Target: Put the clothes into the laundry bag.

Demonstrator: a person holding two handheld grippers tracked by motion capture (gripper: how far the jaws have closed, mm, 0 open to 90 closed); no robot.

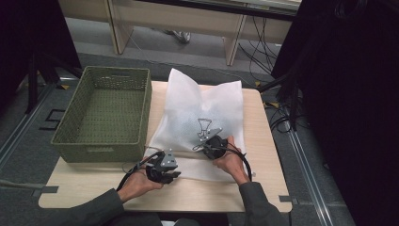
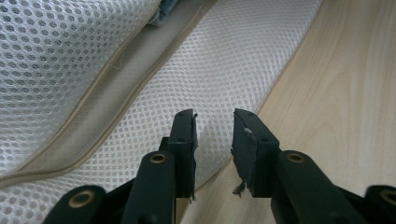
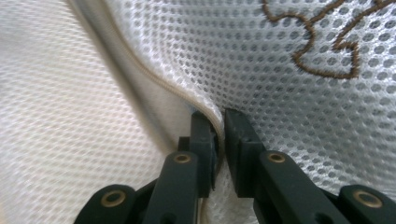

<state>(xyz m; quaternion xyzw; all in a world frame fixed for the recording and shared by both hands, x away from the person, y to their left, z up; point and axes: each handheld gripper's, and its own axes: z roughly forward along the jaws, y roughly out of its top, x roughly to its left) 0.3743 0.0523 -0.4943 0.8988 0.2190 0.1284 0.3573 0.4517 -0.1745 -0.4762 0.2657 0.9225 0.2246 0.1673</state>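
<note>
White mesh, fine-holed and edged with a beige zipper band, makes up the laundry bag (image 1: 200, 115) that lies spread on the pale wooden desk (image 1: 263, 155), just to the right of the green woven basket (image 1: 106, 113). The bag's far corners rise a little from the desk, and a dark line drawing is stitched on its upper face, near the bag's front half.

The right tongs (image 1: 210, 140) sit on the bag's front part, just below that stitched drawing. In the right gripper view the right tongs (image 3: 219, 140) pinch a raised fold of mesh along the zipper seam; the jaws stand nearly together with the fabric pressed between them, so they are clenched on the bag.

The left tongs (image 1: 165, 168) rest at the bag's front left corner, near the basket's front right corner. In the left gripper view the left tongs (image 2: 215, 140) stand released, a clear gap between the jaws, with the bag's mesh edge and bare desk wood lying beneath that gap and nothing pinched.
</note>
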